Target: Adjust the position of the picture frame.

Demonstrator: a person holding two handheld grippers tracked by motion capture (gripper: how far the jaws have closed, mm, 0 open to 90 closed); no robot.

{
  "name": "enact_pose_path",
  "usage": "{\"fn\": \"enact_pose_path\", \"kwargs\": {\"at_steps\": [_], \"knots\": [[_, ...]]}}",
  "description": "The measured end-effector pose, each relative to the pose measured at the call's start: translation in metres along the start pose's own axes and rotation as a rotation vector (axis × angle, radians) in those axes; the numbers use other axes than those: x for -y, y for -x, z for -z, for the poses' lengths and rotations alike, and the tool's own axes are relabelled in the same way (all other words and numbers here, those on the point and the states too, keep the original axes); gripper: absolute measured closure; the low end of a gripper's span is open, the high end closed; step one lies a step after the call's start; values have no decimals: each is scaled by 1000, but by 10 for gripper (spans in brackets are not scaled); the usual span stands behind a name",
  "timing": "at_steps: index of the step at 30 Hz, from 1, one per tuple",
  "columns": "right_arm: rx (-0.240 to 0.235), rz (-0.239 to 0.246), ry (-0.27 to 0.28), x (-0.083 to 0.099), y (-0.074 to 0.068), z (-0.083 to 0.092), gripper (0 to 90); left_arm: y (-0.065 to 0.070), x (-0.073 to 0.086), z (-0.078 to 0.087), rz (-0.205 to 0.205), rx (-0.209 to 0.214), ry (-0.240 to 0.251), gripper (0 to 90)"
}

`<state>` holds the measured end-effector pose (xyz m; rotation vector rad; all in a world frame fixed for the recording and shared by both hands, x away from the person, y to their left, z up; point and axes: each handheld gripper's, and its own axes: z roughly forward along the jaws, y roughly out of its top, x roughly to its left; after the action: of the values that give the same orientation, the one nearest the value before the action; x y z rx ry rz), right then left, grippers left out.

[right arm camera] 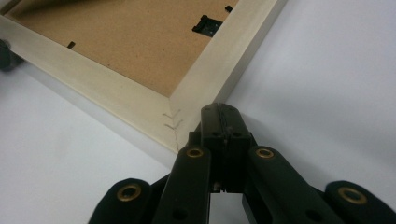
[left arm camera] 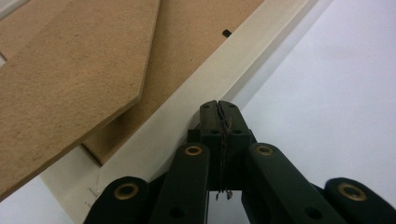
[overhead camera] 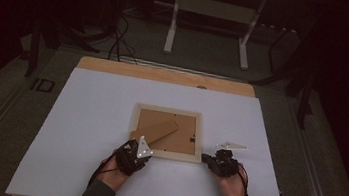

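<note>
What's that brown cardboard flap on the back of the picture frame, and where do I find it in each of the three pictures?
High view: the stand flap lies slantwise across the frame's brown back, left of centre.
Left gripper view: it covers the upper left, above the shut left gripper.
Right gripper view: I cannot make it out for sure.
Shared landmark: the pale wooden frame.

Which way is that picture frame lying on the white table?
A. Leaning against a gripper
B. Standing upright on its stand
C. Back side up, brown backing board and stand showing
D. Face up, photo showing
C: the picture frame lies flat, its brown backing board and stand facing up.
</note>
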<state>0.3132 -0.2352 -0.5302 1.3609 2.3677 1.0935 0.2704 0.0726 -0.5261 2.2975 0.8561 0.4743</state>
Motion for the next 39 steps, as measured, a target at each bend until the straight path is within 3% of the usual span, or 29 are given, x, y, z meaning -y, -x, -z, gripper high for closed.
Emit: {"fn": "enact_pose_path", "kwargs": {"at_steps": [1,2,3,9,15,20,31,32,39], "knots": [[2,4,1,0,0,1,900,0,0,0,0,0,0,895],[4,11,10,-2,-2,4,900,-5,-1,7,39,34,45,889],[6,12,17,-3,-1,5,900,-6,-2,10,41,31,54,889],[11,8,22,-4,2,6,900,-7,-8,24,21,54,116,890],[17,8,28,-4,3,7,899,-5,-13,33,8,84,144,880],[18,7,36,-4,3,9,899,-7,-14,40,24,96,169,873],[15,3,55,-6,4,13,895,-22,-16,60,80,57,220,851],[15,0,60,-6,5,14,893,-28,-14,65,94,33,239,843],[17,-9,63,-6,7,15,893,-41,-11,74,135,5,257,837]]}}
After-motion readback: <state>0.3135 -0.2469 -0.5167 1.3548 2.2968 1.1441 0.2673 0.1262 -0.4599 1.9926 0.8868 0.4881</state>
